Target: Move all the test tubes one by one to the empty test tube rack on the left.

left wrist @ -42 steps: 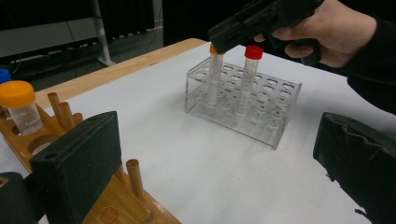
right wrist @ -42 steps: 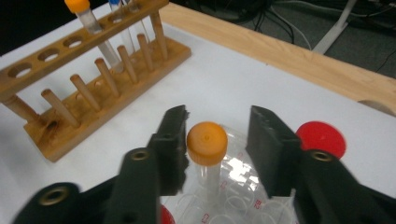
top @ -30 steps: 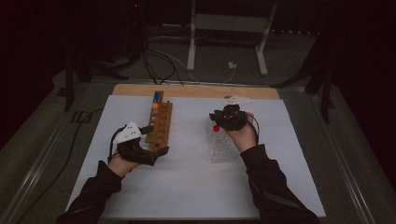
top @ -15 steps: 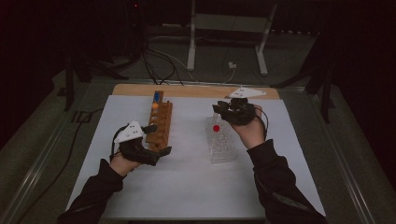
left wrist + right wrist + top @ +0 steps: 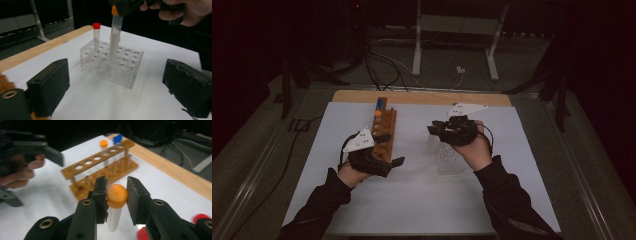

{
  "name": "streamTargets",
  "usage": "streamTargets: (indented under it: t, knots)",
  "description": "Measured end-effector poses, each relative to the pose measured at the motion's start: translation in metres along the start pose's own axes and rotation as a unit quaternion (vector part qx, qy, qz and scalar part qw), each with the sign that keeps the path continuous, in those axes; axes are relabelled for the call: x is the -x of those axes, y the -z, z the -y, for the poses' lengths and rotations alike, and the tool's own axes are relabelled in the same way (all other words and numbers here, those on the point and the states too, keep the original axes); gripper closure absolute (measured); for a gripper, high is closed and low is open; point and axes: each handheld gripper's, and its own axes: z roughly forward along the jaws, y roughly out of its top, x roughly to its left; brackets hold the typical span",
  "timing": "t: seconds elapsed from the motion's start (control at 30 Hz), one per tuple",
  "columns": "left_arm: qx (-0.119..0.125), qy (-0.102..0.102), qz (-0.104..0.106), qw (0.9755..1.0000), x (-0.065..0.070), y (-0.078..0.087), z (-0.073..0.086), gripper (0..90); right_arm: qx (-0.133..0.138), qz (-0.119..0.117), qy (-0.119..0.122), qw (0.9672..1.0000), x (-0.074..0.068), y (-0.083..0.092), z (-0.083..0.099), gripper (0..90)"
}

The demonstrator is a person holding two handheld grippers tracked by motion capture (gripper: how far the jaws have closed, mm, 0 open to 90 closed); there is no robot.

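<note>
Orange-capped clear plastic tube (image 5: pixel 115 205) clamped by right claw (image 5: pixel 116 195) above clear acrylic rack (image 5: pixel 112 65), mid-worktop, right of centre. Left claw (image 5: pixel 117 85) wide, empty, jaws just narrowing slightly. Risk: tube possibly tilted, catching a hole rim.

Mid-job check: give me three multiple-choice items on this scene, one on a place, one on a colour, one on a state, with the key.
1. Where does the red-capped tube stand?
A. in the clear rack
B. in the wooden rack
C. flat on the table

2. What colour is the cap of the tube in the right gripper?
A. blue
B. orange
C. green

3. How do the left gripper jaws stand?
A. shut on a tube
B. shut on the wooden rack
C. apart, with nothing between them

Key: 1 A, it rises from a corner hole of the clear rack. 2 B, the right gripper view shows an orange cap between the jaws. 3 C, the left gripper view shows bare table between them.
</note>
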Motion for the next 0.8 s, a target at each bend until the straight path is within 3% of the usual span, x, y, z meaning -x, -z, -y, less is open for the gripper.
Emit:
streamTargets:
  t: [0.37,0.8]
  knots:
    - [0.001,-0.011,0.029,0.9995,0.008,-0.021,-0.004,26.0,-0.004,-0.051,0.006,0.9987,-0.022,-0.009,-0.001,70.2]
    - [-0.004,-0.019,0.023,0.9996,0.008,-0.036,-0.002,51.5,-0.006,-0.069,0.012,0.9975,-0.031,-0.012,-0.004,70.2]
